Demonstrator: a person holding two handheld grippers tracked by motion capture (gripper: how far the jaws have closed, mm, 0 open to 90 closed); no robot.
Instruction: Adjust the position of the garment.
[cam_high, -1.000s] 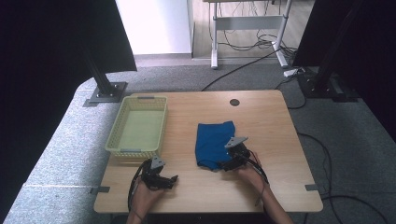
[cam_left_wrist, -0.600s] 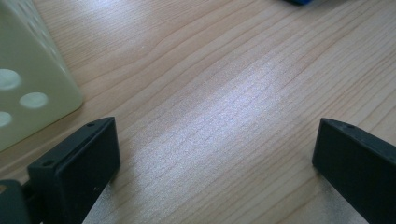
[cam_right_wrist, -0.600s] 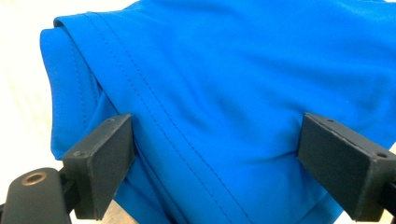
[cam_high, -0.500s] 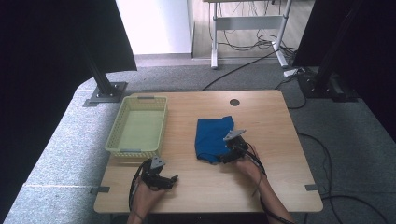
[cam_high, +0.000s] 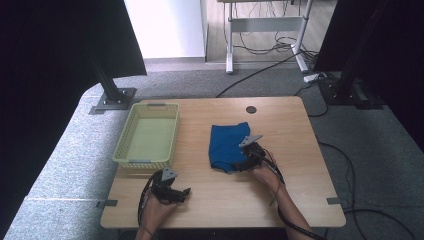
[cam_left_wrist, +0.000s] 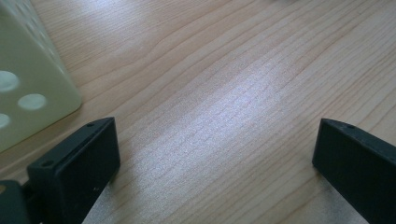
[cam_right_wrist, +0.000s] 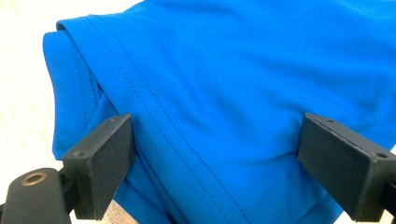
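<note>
A folded blue cloth lies in the middle of the wooden table. My right gripper is at the cloth's near right edge. In the right gripper view its jaws stand wide apart with the blue cloth and its stitched hem between them; the right gripper is open. My left gripper rests near the table's front edge, close to the basket's near corner. In the left gripper view the left gripper is open over bare wood.
A pale yellow-green plastic basket stands at the left of the table, and its perforated corner shows beside my left jaw. A dark round grommet sits near the far edge. Black stands and cables surround the table.
The cloth's near edge has been pushed or folded further away, so the cloth looks shorter. My right gripper moved forward with it. The left gripper has stayed put.
</note>
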